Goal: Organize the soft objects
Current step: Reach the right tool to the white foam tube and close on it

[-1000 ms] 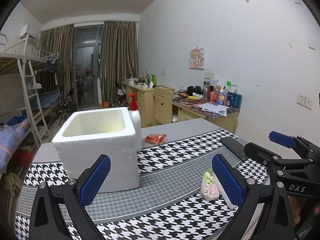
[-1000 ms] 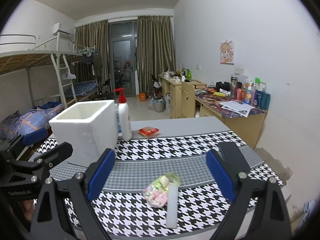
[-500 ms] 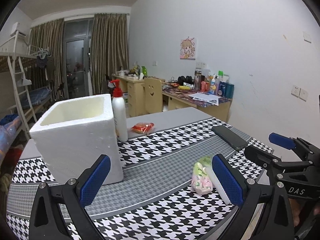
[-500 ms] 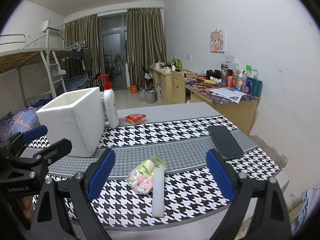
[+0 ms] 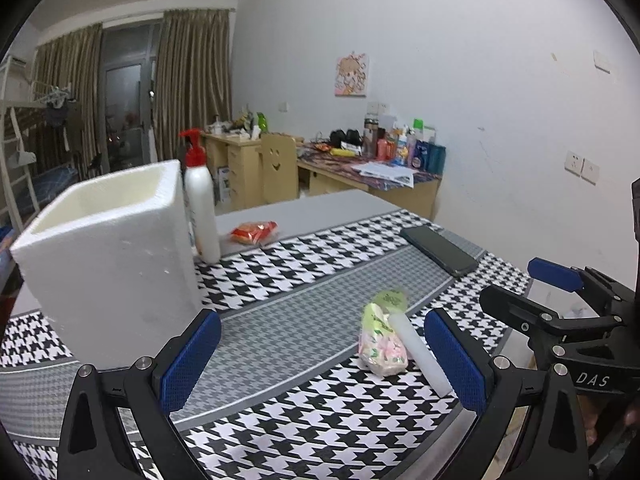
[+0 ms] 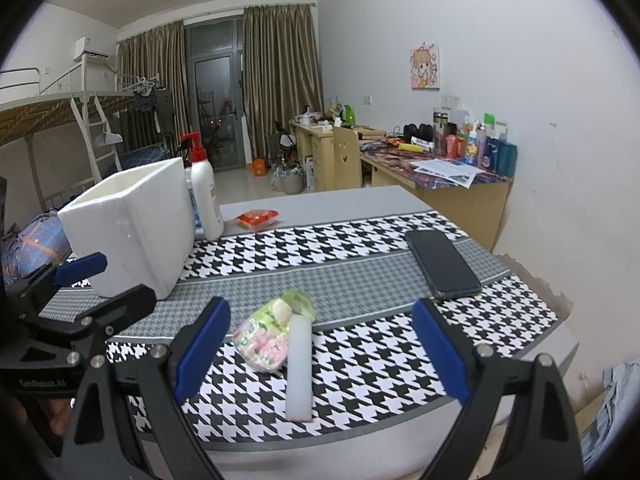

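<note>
The counter (image 6: 360, 204) under its houndstooth cloth (image 6: 352, 240) carries my white foam box (image 6: 132, 224) at the left, with a pump bottle (image 6: 206, 196) just beside it. A dark phone (image 6: 442, 264) lies to the right. Near the front edge a soft candy bag (image 6: 266, 334) touches a white foam stick (image 6: 300, 364). My left hand-held gripper (image 5: 320, 364) and right hand-held gripper (image 6: 320, 354) both hover spread wide, holding nothing.
</note>
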`<state>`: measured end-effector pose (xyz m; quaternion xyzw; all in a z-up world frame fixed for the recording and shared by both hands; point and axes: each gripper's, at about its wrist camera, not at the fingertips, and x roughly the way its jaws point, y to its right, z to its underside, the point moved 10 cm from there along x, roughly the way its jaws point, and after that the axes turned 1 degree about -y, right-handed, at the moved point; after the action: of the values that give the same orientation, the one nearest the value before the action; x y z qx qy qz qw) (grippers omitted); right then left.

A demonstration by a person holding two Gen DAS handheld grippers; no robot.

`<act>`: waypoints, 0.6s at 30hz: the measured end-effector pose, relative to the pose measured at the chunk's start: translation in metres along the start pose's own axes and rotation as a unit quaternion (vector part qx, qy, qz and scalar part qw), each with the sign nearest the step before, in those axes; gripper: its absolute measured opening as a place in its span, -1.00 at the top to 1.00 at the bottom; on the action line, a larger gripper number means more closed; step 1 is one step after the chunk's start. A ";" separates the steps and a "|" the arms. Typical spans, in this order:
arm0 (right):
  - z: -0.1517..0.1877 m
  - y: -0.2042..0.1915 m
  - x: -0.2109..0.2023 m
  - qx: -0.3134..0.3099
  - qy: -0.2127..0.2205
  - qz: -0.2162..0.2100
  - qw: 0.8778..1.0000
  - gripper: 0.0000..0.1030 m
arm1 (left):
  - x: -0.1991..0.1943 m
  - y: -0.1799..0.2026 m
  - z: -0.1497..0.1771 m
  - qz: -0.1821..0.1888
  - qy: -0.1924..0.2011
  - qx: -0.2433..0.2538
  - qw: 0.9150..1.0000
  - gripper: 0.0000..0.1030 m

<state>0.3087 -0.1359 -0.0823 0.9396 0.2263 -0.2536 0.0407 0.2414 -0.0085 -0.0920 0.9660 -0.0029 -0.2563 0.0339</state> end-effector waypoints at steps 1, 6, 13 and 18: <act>0.001 0.001 0.001 0.001 0.000 0.000 1.000 -0.83 | 0.002 0.000 0.000 0.001 -0.002 -0.001 1.000 -0.98; 0.008 0.001 0.008 -0.002 -0.010 -0.003 1.000 -0.83 | 0.010 0.003 0.004 0.000 -0.007 0.001 1.000 -0.98; 0.019 0.006 0.015 -0.007 -0.024 -0.004 1.000 -0.83 | 0.023 0.003 0.014 -0.002 -0.024 0.005 1.000 -0.98; 0.028 0.003 0.024 -0.009 -0.038 -0.012 0.999 -0.83 | 0.028 0.000 0.019 0.001 -0.034 -0.003 0.999 -0.98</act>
<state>0.3155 -0.1345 -0.1185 0.9260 0.2382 -0.2878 0.0548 0.2557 -0.0099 -0.1223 0.9567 -0.0047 -0.2888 0.0366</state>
